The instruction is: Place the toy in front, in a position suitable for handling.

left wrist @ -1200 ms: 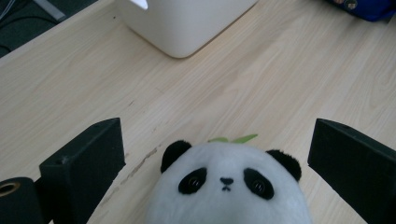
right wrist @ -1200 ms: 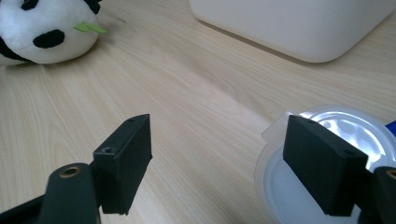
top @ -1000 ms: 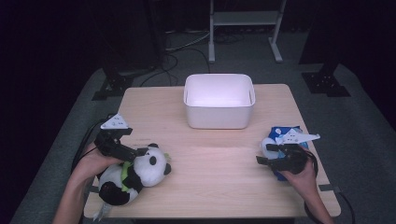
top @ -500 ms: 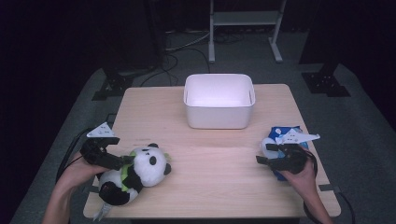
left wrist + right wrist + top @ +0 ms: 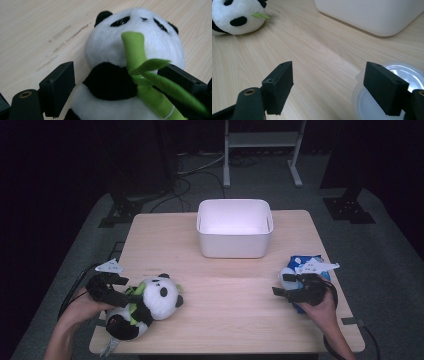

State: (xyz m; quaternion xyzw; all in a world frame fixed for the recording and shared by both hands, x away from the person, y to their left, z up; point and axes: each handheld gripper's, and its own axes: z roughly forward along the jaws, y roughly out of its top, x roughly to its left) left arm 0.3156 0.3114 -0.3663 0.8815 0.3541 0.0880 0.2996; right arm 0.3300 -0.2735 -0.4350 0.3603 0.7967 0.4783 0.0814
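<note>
Your left gripper [image 5: 131, 296] stands wide open, its jaws set either side of the plush panda [image 5: 145, 305] at chest level, one jaw apart from the fur, the other behind the green bamboo stalk [image 5: 145, 75]. The panda lies well in front of the white bin [image 5: 235, 227], toward its left, near the table [image 5: 230, 320] corner. Your right gripper [image 5: 281, 285] is also spread wide, holding nothing, in front of the bin's right side, just beside a clear plastic lid [image 5: 372, 100].
</note>
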